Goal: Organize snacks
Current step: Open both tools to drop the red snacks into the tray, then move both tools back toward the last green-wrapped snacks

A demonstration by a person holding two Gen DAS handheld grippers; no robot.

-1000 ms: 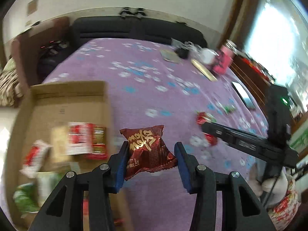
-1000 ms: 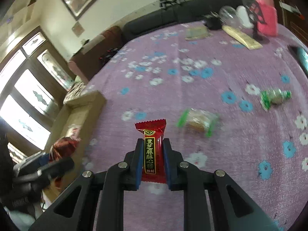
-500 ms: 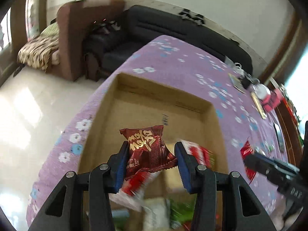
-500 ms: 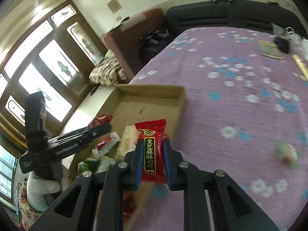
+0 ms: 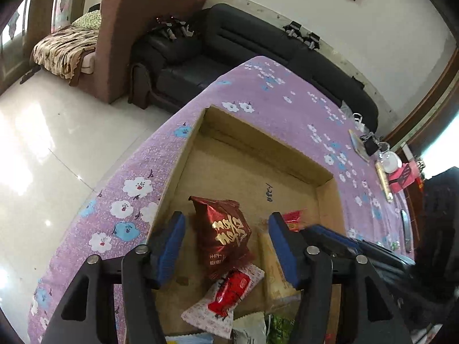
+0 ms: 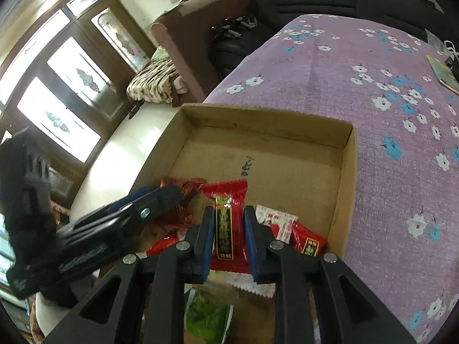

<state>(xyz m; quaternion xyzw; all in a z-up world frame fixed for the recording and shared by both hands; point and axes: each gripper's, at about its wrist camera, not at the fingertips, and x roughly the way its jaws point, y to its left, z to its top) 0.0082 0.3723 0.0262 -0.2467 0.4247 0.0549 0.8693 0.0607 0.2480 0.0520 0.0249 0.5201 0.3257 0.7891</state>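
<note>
A cardboard box (image 5: 258, 143) sits on the purple flowered tablecloth and holds several snack packets. My left gripper (image 5: 226, 243) is open over the box; a dark red packet with gold lettering (image 5: 223, 235) lies between its spread jaws, free of both pads. My right gripper (image 6: 229, 232) is shut on a red packet with a black label (image 6: 228, 223), held above the box (image 6: 348, 172). The left gripper also shows at the left in the right wrist view (image 6: 114, 229), with the dark red packet (image 6: 183, 200) beside it.
In the box lie a white-and-red packet (image 5: 229, 295), a green packet (image 6: 206, 315) and other red ones (image 6: 308, 243). Bottles, keys and a pink box (image 5: 401, 172) stand at the table's far end. A black sofa (image 5: 258, 48) and the floor border the table.
Both grippers have moved left over the box. My left gripper has opened and the dark red packet has dropped out of its grip. My right gripper still holds its red packet.
</note>
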